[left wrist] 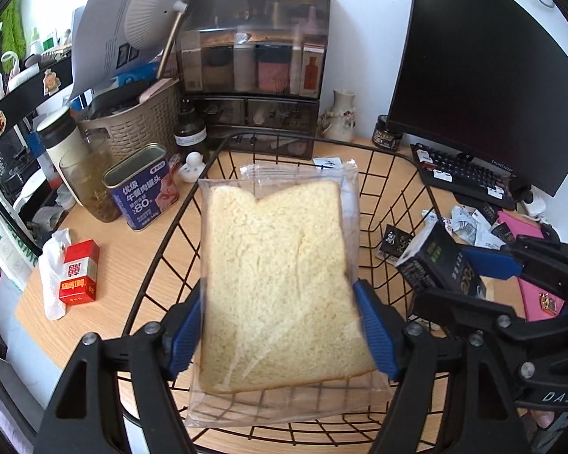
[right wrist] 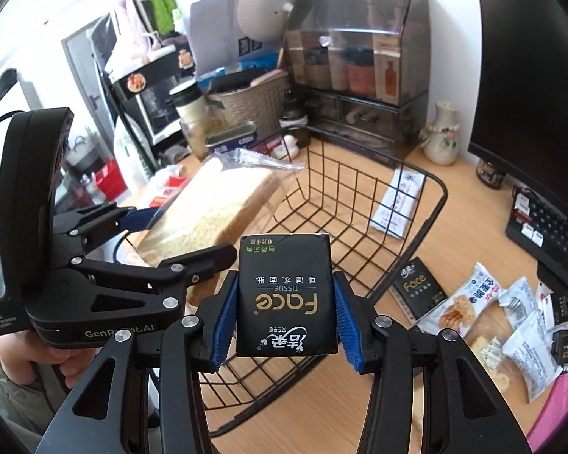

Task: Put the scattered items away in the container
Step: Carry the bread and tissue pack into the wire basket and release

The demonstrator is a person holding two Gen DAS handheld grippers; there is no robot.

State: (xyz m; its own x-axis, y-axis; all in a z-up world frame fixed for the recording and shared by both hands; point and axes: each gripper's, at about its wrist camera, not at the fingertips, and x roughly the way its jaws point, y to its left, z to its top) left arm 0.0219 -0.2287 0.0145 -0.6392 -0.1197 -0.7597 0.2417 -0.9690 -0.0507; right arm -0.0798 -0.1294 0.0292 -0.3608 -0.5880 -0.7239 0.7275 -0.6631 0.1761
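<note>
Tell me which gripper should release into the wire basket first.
Left, probably. The left gripper holds the bagged bread slice already over the wire basket, while the right gripper holds the black tissue pack near the basket's edge.

Left gripper (left wrist: 280,325) black; blue ribbed pads (left wrist: 375,336); silver screws; right gripper (right wrist: 286,319) alike.

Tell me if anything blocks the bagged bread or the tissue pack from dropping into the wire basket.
Nothing visible does. The left gripper holds the bagged bread slice over the open wire basket, whose floor looks bare below. The right gripper holds the tissue pack at the basket's near rim.
</note>
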